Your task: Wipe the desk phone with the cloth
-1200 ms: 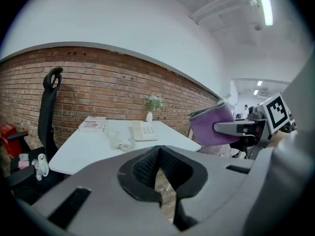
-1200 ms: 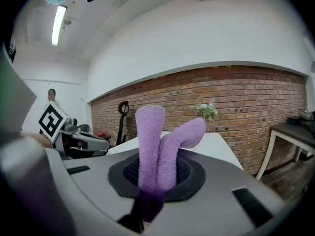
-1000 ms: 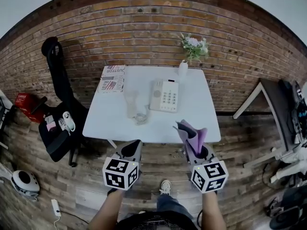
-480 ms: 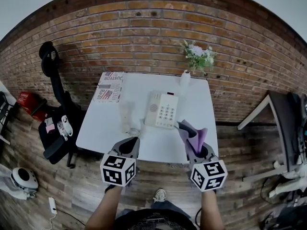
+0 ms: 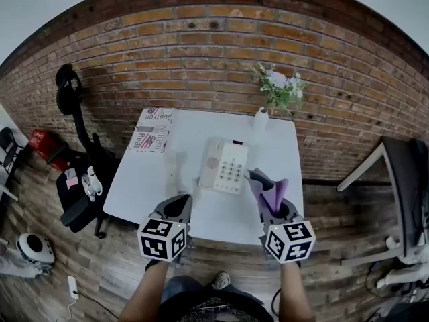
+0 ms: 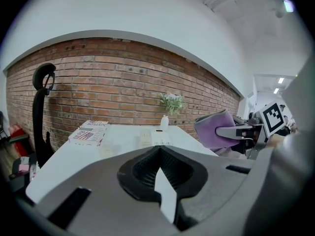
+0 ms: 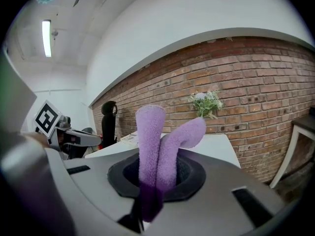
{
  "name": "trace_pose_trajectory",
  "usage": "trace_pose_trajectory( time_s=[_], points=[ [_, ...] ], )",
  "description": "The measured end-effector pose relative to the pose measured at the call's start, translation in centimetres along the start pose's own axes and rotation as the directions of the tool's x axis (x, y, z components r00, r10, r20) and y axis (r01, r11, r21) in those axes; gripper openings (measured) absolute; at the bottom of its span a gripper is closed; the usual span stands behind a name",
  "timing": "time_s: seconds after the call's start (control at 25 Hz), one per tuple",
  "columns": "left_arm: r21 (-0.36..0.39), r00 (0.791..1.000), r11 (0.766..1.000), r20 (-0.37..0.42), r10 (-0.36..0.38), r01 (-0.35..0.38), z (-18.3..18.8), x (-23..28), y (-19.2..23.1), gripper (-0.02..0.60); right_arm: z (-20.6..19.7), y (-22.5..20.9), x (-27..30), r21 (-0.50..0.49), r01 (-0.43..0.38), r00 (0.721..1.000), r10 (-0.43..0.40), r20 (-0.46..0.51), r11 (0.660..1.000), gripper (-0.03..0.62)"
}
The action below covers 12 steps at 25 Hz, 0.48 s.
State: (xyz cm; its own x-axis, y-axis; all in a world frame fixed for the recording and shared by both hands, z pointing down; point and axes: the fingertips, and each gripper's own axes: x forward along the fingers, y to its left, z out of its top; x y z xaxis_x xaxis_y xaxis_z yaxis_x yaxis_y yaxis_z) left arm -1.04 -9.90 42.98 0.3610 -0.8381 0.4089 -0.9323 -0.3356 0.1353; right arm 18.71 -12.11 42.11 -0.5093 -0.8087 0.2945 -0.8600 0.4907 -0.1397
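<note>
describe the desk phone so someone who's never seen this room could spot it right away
Find the white table standing against the brick wall. Near its middle lies the desk phone, nearer the front than the printed box at the back left corner and the small flower vase at the back edge. It is the only flat off-white slab with a grid of keypad buttons.
</note>
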Motion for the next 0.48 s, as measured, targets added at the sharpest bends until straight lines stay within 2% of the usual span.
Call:
trace_pose_trajectory(
  time_s=[0.24,0.48],
  points=[
    [0.001,1.000,1.000,-0.001,0.012,-0.012,0.5,1.6,1.1,0.005,0.0,-2.4,3.4,0.032,0.017,1.000,-0.017,-0.014,0.999,0.048],
    [0.002,1.000,1.000,-0.016,-0.011,0.011,0.7,4.3,2.8,0.005,-0.3,-4.5,7.7,0.043,0.052,0.998,-0.050,-0.044,0.998,0.046]
  ],
)
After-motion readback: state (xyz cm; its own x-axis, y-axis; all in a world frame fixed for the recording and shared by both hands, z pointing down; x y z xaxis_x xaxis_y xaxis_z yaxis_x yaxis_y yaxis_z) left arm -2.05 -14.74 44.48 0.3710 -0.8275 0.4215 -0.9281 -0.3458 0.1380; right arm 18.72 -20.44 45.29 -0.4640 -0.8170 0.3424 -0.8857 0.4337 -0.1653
